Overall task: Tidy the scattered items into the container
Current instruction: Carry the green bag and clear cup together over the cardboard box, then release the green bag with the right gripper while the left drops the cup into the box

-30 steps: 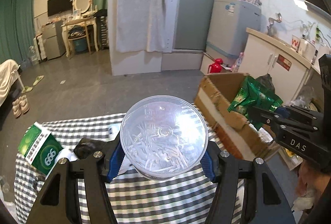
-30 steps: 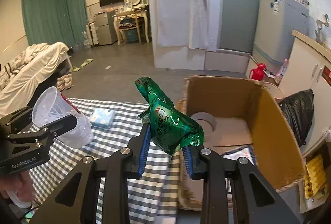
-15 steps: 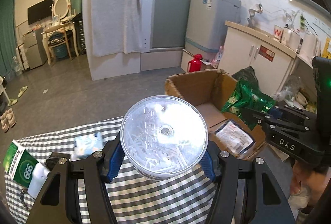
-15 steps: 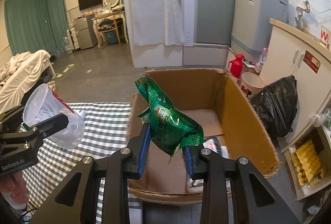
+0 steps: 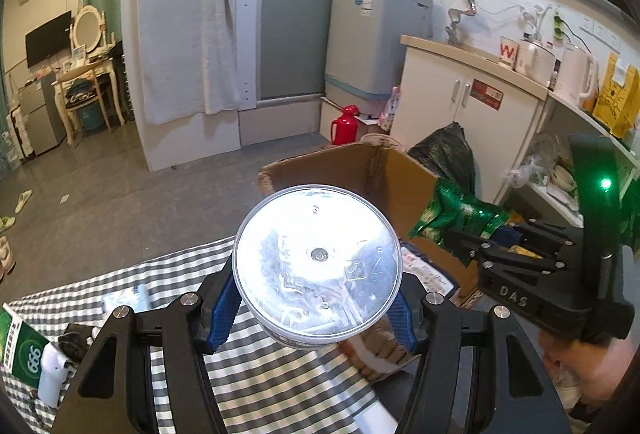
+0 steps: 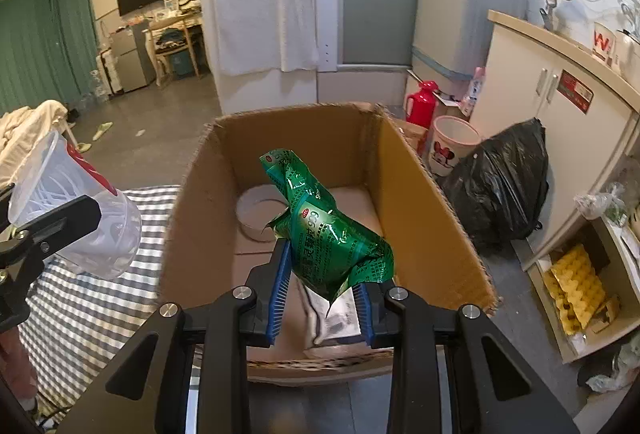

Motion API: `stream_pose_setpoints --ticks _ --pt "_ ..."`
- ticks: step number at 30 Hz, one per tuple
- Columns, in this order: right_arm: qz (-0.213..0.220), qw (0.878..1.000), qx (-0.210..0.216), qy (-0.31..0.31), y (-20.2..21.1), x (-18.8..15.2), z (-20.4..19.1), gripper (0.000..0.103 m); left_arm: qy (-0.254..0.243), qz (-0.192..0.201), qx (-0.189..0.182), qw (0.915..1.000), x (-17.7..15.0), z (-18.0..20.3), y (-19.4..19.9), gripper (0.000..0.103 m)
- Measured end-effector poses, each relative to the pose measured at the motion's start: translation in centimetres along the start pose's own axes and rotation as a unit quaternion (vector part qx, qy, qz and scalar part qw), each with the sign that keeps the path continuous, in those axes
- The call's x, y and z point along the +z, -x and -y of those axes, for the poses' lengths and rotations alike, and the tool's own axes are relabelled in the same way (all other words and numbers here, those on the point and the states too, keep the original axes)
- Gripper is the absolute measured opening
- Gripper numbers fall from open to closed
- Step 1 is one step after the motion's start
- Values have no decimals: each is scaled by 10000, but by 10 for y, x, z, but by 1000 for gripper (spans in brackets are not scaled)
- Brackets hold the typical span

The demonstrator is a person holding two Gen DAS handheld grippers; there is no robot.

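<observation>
Right wrist: tongs (image 6: 320,298) tilted down over box (image 6: 420,209).

The cardboard box (image 6: 420,218) gapes open-topped (tape roll (image 6: 256,209) on its floor).

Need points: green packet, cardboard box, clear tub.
green packet (image 6: 332,234), right wrist view, middle of crumpled front
cardboard box (image 6: 420,218), right wrist view, inner right wall
clear tub (image 5: 316,258), left wrist view, lid centre

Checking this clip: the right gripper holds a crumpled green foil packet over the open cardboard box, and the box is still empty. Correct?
Not quite. The right gripper does hold the crumpled green foil packet over the open cardboard box, but the right wrist view shows a tape roll and a flat pack already inside.
</observation>
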State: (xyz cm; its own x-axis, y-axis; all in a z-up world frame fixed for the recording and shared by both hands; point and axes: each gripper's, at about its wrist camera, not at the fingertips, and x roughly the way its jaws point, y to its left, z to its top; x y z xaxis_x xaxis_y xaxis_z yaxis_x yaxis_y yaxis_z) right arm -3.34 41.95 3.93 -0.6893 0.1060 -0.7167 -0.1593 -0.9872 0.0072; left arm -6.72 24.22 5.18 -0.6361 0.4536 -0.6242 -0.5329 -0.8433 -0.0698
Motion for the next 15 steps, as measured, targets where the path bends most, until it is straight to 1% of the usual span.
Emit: stream_pose_setpoints --ticks 7,15 --pt "-179 9997 -176 -45 -7 -4 12 29 -152 -71 -180 9997 3 23 -13 64" --pt "-326 9991 -274 -37 -16 -7 18 29 -308 -154 -278 9990 3 44 -28 64"
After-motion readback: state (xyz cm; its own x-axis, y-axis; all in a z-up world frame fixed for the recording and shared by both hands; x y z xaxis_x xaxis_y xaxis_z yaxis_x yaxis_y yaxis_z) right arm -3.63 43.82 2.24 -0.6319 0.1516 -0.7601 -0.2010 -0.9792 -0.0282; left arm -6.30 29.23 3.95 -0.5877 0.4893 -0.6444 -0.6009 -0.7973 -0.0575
